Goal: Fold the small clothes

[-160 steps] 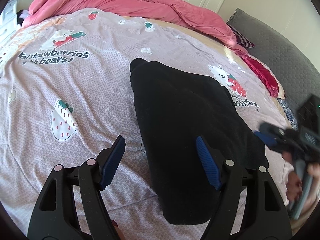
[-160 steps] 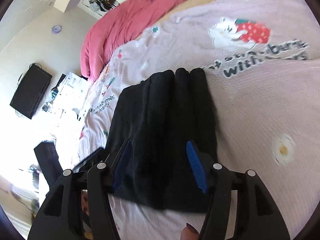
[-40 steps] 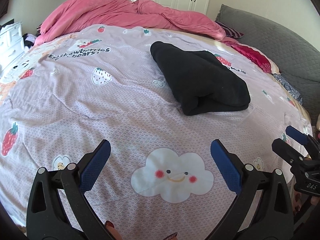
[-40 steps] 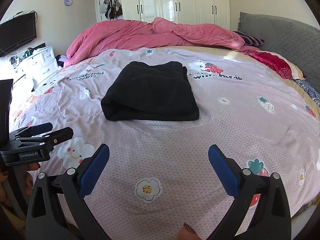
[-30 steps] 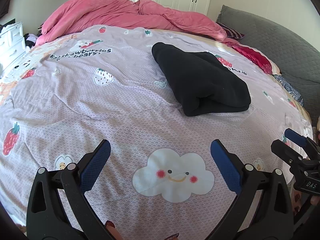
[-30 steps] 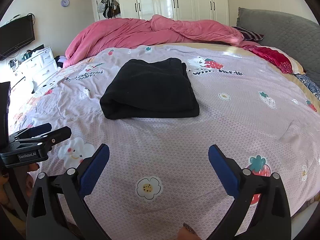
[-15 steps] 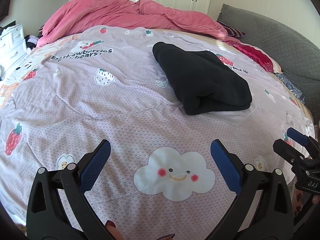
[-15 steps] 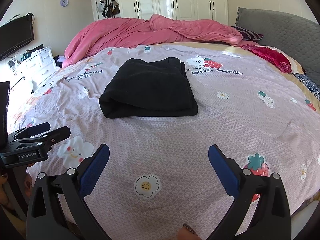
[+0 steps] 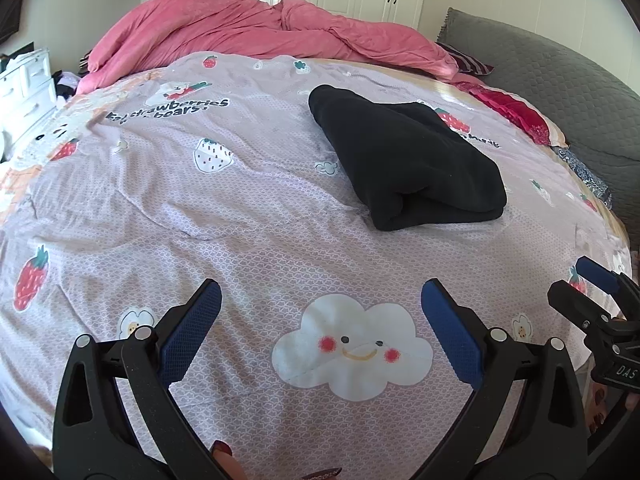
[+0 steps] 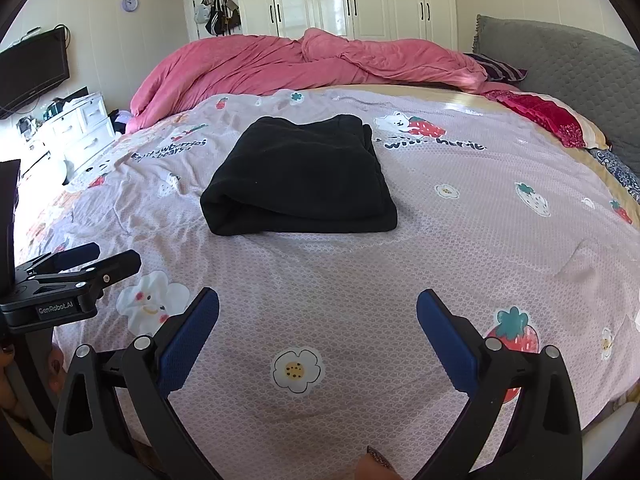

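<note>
Black cloth (image 9: 404,156) (image 10: 298,172) was seen folded on the sheet (image 9: 248,216), well ahead of both tongs. The left gripper (image 9: 320,332) and right gripper (image 10: 318,334) were spread wide, nothing held, above bare sheet near the bed's near edge. Open sheet lay all around the cloth.

Right gripper (image 9: 600,292) cut off at 3 o'clock edge of left view, jaw gap unclear there. Left gripper (image 10: 80,264) partly cut at 9 o'clock of right view. Black garment's (image 10: 298,176) underside hidden. Sheet lettering (image 10: 432,145) partly illegible. TV (image 10: 32,68) cropped at 10 o'clock.
</note>
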`<state>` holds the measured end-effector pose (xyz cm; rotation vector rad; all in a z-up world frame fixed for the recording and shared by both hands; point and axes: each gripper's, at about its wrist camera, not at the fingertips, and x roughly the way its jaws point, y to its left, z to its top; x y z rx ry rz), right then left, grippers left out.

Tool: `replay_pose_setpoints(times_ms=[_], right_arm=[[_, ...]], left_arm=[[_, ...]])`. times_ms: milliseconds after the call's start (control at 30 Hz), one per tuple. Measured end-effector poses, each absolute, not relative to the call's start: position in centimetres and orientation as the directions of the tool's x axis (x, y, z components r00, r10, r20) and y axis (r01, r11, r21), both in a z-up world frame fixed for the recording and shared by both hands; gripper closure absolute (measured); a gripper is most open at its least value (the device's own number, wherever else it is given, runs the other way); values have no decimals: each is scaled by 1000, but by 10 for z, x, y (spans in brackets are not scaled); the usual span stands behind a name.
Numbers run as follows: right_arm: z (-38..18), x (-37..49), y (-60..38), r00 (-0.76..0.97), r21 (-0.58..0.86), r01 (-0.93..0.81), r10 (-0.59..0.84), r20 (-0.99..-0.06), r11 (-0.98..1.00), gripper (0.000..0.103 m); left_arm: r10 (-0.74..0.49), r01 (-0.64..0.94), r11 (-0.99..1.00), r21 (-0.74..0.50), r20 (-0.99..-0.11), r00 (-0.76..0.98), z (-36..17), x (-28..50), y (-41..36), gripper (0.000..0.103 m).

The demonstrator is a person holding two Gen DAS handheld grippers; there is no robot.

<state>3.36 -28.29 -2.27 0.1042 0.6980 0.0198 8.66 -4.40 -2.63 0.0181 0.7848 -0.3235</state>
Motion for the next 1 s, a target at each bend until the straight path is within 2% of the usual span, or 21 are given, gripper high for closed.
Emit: replay_pose_setpoints(times_ms=[1000], right_arm=[[-23, 33, -280, 762, 106, 16, 56, -645, 994, 4]], left_arm=[[-256, 280, 956, -83, -699, 668, -24, 84, -44, 9]])
